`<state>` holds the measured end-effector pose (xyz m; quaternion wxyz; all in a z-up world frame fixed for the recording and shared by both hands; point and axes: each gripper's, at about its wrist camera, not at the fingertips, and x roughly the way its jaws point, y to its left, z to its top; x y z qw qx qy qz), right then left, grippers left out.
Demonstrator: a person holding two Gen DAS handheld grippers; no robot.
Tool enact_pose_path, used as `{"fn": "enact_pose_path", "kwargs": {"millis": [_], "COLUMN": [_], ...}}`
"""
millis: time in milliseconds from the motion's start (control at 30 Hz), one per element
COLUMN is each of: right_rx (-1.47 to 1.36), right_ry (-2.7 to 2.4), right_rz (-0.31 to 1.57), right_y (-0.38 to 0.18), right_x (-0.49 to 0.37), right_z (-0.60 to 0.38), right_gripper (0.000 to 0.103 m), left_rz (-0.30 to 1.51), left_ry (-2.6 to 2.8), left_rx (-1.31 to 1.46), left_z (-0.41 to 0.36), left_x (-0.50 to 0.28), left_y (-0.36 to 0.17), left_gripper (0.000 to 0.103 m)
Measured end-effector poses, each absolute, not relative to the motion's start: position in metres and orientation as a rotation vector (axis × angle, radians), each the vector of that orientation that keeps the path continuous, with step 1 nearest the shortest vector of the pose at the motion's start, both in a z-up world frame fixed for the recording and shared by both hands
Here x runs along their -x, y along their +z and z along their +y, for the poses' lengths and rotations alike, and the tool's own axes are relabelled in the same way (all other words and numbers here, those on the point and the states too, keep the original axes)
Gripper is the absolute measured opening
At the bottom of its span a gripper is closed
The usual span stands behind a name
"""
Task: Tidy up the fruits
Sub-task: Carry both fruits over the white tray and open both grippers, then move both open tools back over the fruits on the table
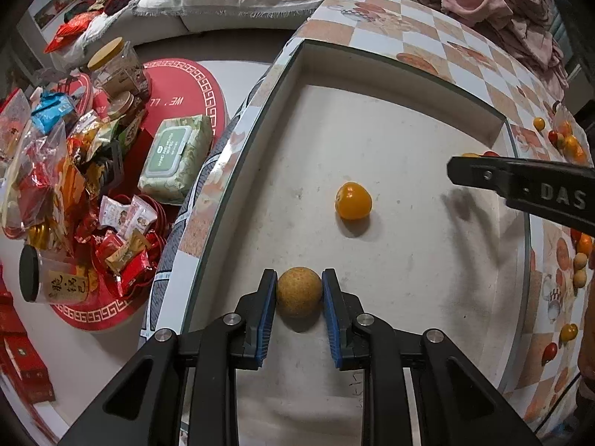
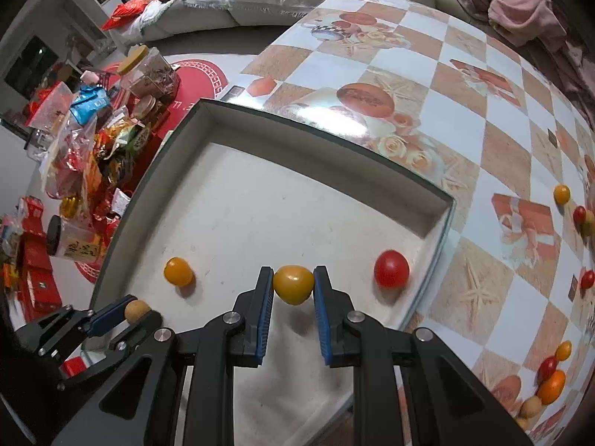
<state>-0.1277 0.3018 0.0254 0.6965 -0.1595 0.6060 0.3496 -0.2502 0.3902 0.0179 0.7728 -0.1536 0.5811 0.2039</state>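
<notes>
Your left gripper [image 1: 299, 290] clamps a tan longan [image 1: 299, 294] over the tray [image 1: 390, 126]. Your right gripper [image 2: 293, 282] pinches a yellow tomato [image 2: 293, 284]; only its view shows the red tomato [image 2: 391, 268] at 3 o'clock (inside the tray).

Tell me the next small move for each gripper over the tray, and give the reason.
Probably lower both and open the jaws. The left gripper is shut on a round tan rough-skinned fruit, the right gripper on a yellow cherry tomato, and both hang over the shallow white tray, where another yellow tomato and a red tomato already lie.
</notes>
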Motion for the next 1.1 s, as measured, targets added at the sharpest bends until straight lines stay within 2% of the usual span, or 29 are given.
{"fn": "enact_pose_path", "kwargs": {"millis": [233, 267, 300, 333, 367, 467, 533, 600, 700, 800, 900, 1100], "right_rx": [0.396, 0.409, 0.417, 0.421, 0.422, 0.434, 0.441, 0.445, 0.432, 0.408, 0.363, 0.303], "right_ry": [0.774, 0.775, 0.777, 0.779, 0.782, 0.802, 0.812, 0.811, 0.816, 0.823, 0.831, 0.801], "right_rz": [1.336, 1.326, 1.318, 1.312, 1.309, 1.305, 1.306, 1.308, 1.318, 1.315, 1.305, 1.291], "right_y": [0.015, 0.015, 0.015, 0.015, 0.015, 0.015, 0.015, 0.014, 0.015, 0.021, 0.033, 0.051], "right_x": [0.133, 0.135, 0.136, 0.137, 0.138, 0.14, 0.142, 0.143, 0.144, 0.142, 0.14, 0.137], "right_z": [0.305, 0.306, 0.306, 0.306, 0.307, 0.31, 0.312, 0.312, 0.31, 0.306, 0.3, 0.277], "right_gripper": [0.024, 0.024, 0.024, 0.025, 0.025, 0.034, 0.05, 0.059, 0.061, 0.073, 0.079, 0.08], "left_rz": [1.26, 1.262, 1.264, 1.265, 1.253, 1.237, 1.251, 1.255, 1.262, 1.268, 1.273, 1.278], "left_ry": [0.44, 0.442, 0.448, 0.449, 0.454, 0.452, 0.449, 0.442, 0.438, 0.44, 0.439, 0.416], "left_rx": [0.276, 0.265, 0.253, 0.251, 0.251, 0.231, 0.224, 0.227, 0.226, 0.219, 0.216, 0.178], "left_z": [0.384, 0.384, 0.383, 0.383, 0.384, 0.38, 0.379, 0.377, 0.376, 0.375, 0.373, 0.361], "left_x": [0.249, 0.249, 0.248, 0.248, 0.249, 0.25, 0.249, 0.249, 0.249, 0.249, 0.25, 0.245], "left_y": [0.017, 0.017, 0.017, 0.018, 0.019, 0.022, 0.021, 0.02, 0.02, 0.02, 0.022, 0.031], "left_gripper": [0.027, 0.031, 0.04, 0.07, 0.079, 0.079, 0.079, 0.079, 0.079, 0.079, 0.079, 0.079]}}
